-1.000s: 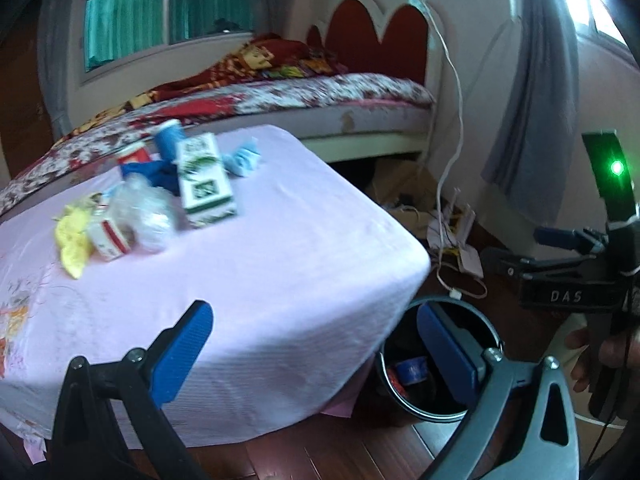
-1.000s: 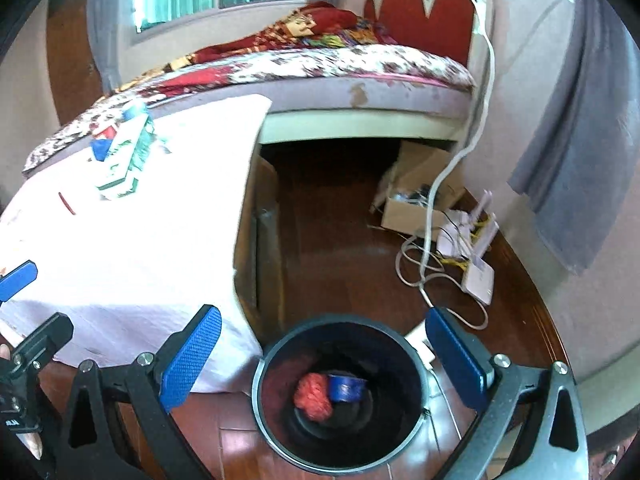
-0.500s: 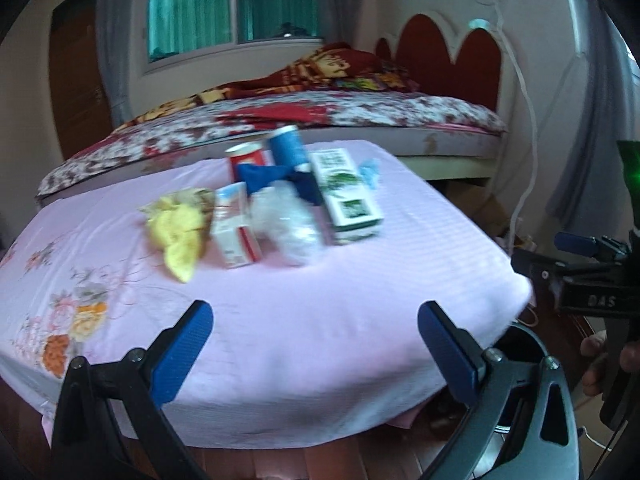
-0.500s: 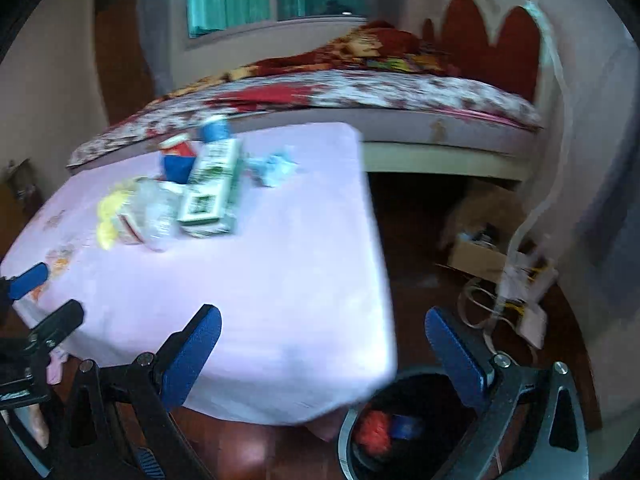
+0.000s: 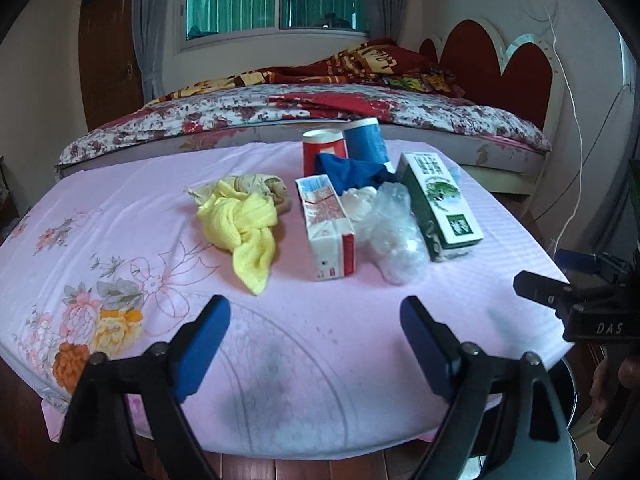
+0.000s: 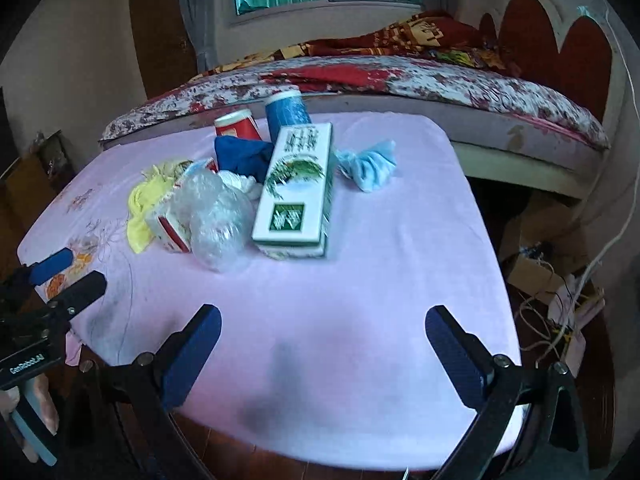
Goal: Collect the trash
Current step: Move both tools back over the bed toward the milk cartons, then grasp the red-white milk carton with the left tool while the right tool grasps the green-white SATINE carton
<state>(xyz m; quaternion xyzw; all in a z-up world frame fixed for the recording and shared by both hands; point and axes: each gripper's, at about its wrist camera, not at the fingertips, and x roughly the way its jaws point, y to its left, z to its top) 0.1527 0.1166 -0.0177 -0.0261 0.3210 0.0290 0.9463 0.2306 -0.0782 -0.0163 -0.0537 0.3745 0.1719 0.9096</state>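
On pink tablecloth (image 5: 120, 208): trash clustered toward far side, near the bed (image 5: 360, 116).
Green carton (image 6: 298, 192): flat, rigid card, long axis pointing away; nearest right gripper (image 6: 322, 344).
Clear plastic wrap (image 6: 218, 216): crumpled, soft, touching carton's left.
Red-white box (image 5: 328, 226): left of wrap, stiff card.
Yellow cloth (image 5: 244, 224): limp, knotted, farther left.
Cups: red (image 5: 322, 150) and blue (image 5: 366, 142), cylindrical, upright behind pile.
Left gripper (image 5: 316, 334): fingers spread, empty, short of pile; likely aligning for a pick.
Right gripper: fingers spread, empty.

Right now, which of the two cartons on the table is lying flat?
The green and white carton, lying on its broad face to the right of the clear plastic wrap. The red and white carton stands on its narrow side.
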